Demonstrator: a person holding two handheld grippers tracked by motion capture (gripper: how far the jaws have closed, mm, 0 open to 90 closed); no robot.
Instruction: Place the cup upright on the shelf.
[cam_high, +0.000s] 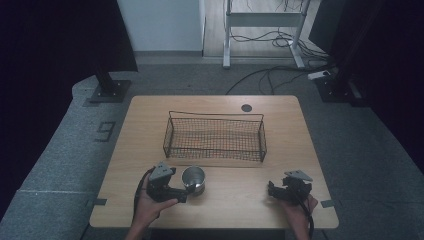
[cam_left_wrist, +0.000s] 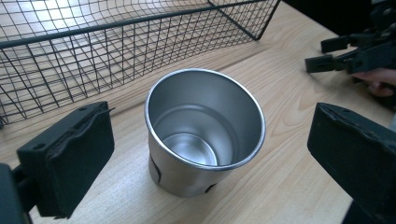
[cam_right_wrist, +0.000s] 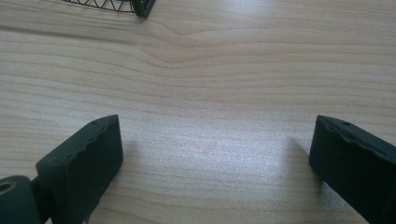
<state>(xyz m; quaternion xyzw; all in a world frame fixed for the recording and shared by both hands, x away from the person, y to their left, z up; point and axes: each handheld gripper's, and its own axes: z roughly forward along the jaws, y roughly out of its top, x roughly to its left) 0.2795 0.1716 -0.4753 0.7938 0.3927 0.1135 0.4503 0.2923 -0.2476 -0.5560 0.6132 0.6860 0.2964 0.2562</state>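
- Your left gripper (cam_high: 186, 192) sits near the table's (cam_high: 240, 200) front edge, jaws spread wide on either side of the steel cup (cam_high: 193, 180), pads clear of its wall.
- The cup stands upright and empty on the wood, just in front of the wire basket (cam_high: 215, 136).
- Your right gripper (cam_high: 271, 189) rests well to the right, jaws wide apart over bare wood, holding nothing.
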